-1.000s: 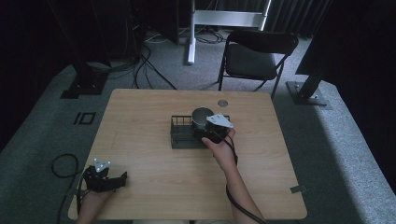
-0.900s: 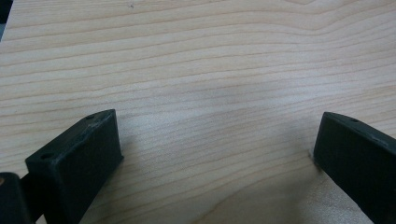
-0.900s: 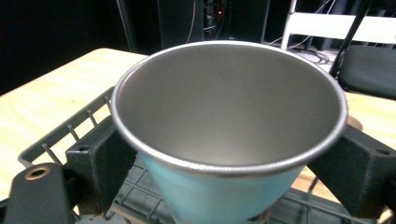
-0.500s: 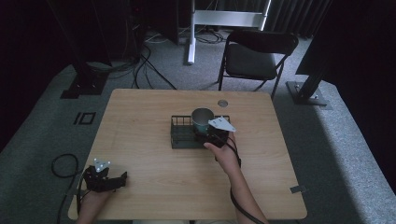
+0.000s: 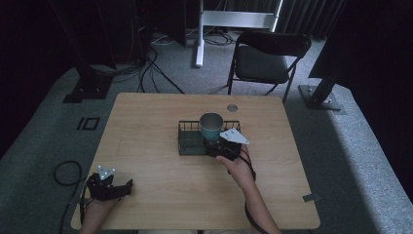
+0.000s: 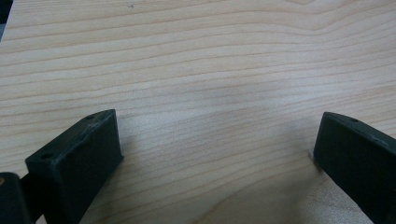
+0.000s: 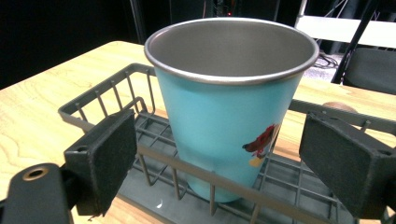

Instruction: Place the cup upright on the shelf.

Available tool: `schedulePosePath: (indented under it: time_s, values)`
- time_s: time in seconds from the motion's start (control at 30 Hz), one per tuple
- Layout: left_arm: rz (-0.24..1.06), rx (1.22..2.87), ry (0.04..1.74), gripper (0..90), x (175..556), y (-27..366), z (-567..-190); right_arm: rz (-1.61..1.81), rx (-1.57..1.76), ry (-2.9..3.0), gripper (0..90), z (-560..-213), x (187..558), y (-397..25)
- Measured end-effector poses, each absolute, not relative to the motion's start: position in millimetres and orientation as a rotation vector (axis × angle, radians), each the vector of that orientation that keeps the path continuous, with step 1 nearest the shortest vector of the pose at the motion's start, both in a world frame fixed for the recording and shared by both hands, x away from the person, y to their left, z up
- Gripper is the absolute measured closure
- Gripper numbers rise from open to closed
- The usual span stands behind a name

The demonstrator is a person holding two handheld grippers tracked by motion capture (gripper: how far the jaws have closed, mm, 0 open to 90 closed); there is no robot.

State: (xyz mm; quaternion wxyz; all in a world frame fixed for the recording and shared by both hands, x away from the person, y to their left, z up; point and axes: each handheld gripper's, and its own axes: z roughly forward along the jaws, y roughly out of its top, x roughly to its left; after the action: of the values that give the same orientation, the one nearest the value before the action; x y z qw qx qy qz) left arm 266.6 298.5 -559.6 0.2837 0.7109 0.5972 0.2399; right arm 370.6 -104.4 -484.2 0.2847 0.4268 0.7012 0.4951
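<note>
High view: a pale wooden table [image 5: 156,141] with fine straight grain stands on grey carpet, and near its middle sits a dark wire basket [image 5: 189,137], rectangular, with thin upright bars. A teal cup [image 5: 212,127] stands upright in the basket's right end, tapering toward its base. The right gripper [image 5: 220,146] is at the basket's near right corner, its grey three-cornered plate lying over it and hiding its jaws from above. In the right gripper view the cup [image 7: 229,102] shows a smooth matte teal wall, a bare metal lining and a rolled steel rim, with a small red and yellow mark low on its side that is too small to read. The right gripper [image 7: 238,158] has its blocky black jaws spread wide on either side of the cup, touching neither it nor the basket's rail [image 7: 196,175]; the cup's foot is partly hidden behind that rail. The left gripper [image 5: 119,187] rests near the table's near left corner, well apart from the basket. In the left gripper view its jaws stand wide apart over bare wood [image 6: 201,93], the left gripper [image 6: 212,154] holding nothing. A black folding chair [image 5: 268,61] stands beyond the table.
</note>
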Motion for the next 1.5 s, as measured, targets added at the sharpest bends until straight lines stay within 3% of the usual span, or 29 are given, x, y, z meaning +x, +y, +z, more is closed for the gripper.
schedulePosePath:
  time_s: [1.5]
  values:
    - [0.643, 1.904, 1.598, 1.4, 266.6, 298.5, -559.6, 1.235, 1.179, 1.870, 11.0, -515.1, 316.4, -189.3]
